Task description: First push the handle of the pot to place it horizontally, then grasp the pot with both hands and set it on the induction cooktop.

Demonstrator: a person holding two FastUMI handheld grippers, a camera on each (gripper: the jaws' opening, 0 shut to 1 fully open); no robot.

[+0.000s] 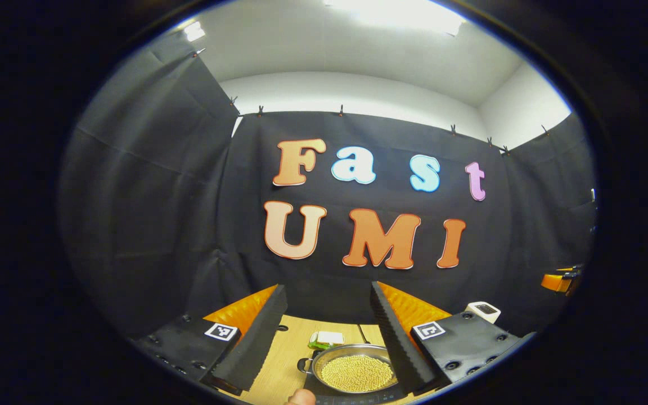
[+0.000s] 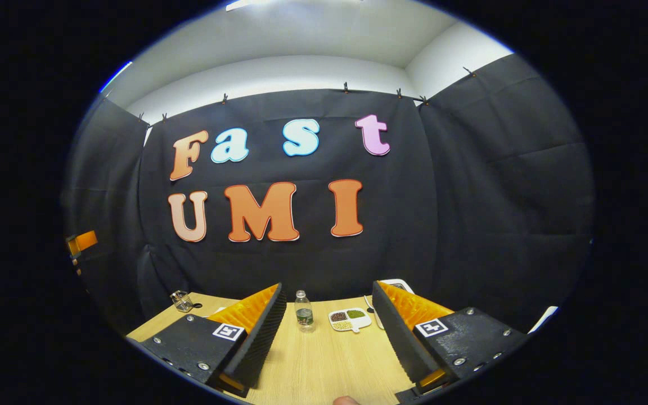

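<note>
Pot (image 1: 353, 368) at bottom centre, full of beans; both grippers wide, empty.
We judge it heavy, rigid, slick: take its side handle (image 1: 304, 365).

Pot (image 1: 352, 363): silver metal, dark side handle, filled with pale yellow beads.
Cooktop (image 1: 352, 396): black.
Table (image 2: 324, 360): light wood grain.
Bottle (image 2: 303, 310): clear, dark label.
Tray (image 2: 350, 319): white, 3 compartments in brown, green and pale yellow.
Jar (image 2: 180, 301): clear glass.
Box (image 1: 484, 310): white with dark top panel.
</note>
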